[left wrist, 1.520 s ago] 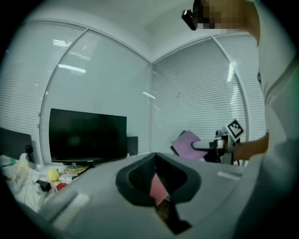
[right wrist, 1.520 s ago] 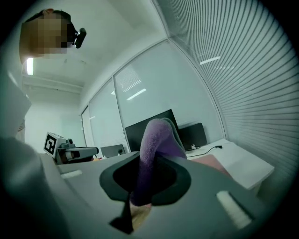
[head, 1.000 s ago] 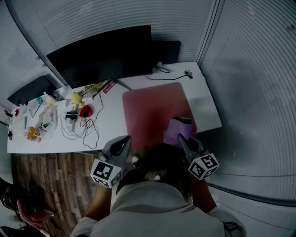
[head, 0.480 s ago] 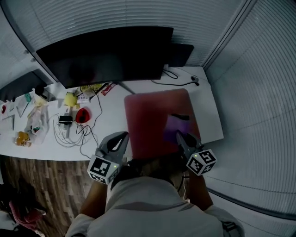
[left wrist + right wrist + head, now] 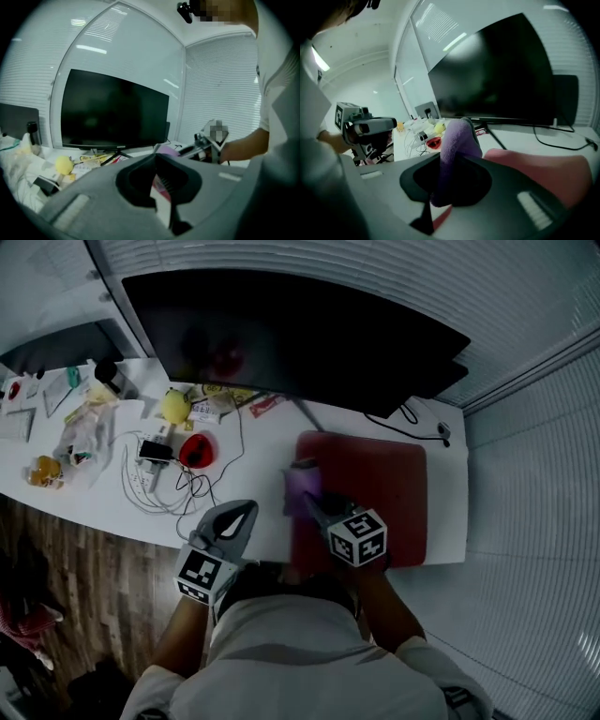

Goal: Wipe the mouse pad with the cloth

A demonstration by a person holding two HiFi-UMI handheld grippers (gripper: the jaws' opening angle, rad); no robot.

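A dark red mouse pad (image 5: 375, 484) lies on the white desk (image 5: 248, 479), right of centre and in front of the monitor. My right gripper (image 5: 311, 499) is shut on a purple cloth (image 5: 300, 491), which rests at the pad's left edge. In the right gripper view the cloth (image 5: 457, 154) stands up between the jaws, with the pad (image 5: 543, 171) to its right. My left gripper (image 5: 239, 519) hangs at the desk's front edge, left of the pad. Its jaws are together with nothing between them (image 5: 157, 176).
A wide black monitor (image 5: 291, 338) stands across the back of the desk. Left of the pad lie a red mouse (image 5: 195, 450), a yellow toy (image 5: 174, 405), tangled cables (image 5: 159, 486) and small clutter. A black cable (image 5: 424, 427) lies at the back right corner.
My right gripper has carried the cloth leftward across the pad, from its right part to its left edge. The head view has swung. The left gripper stays at the desk's front edge.
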